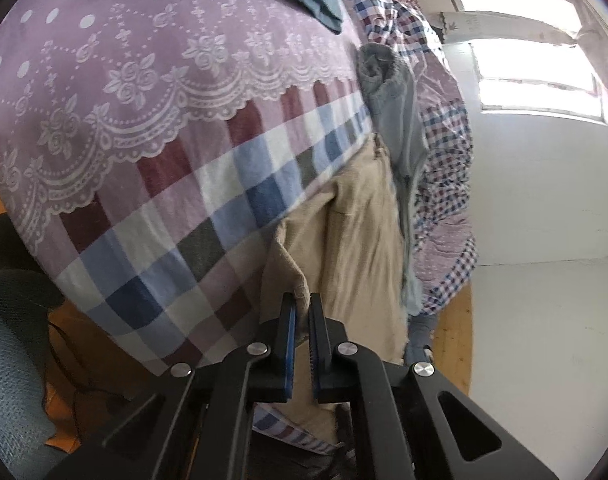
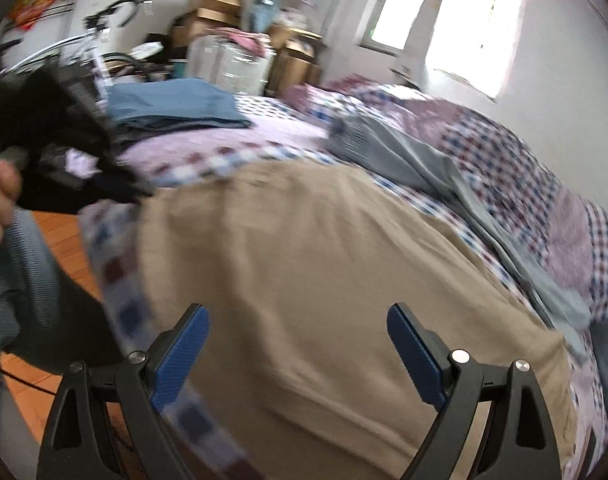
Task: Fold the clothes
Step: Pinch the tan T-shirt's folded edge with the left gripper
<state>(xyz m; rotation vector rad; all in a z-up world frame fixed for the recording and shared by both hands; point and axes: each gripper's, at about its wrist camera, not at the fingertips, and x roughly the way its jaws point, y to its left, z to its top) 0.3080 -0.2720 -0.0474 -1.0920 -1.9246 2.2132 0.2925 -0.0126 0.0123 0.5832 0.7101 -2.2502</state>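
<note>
Left gripper (image 1: 302,300) pinched tight on a near corner of the tan garment (image 2: 323,280) spread over the checked bedspread (image 1: 176,208), right gripper (image 2: 298,320) wide open, empty above it; soft, light, floppy cloth, so best pinched at corners or hems.

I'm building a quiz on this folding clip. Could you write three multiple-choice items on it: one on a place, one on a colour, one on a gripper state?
1. Where does the grey garment lie?
A. On the floor
B. On the bed, beside the tan garment
C. On a chair

2. What colour are the pads of the right gripper?
A. Red
B. White
C. Blue

3. How does the left gripper stand?
A. Shut on a corner of the tan garment
B. Wide open over bare floor
C. Shut on a blue pile

Key: 1 B, it lies on the checked bedspread along the tan one; 2 C, both pads show blue; 3 A, tan cloth is pinched between its fingers.
</note>
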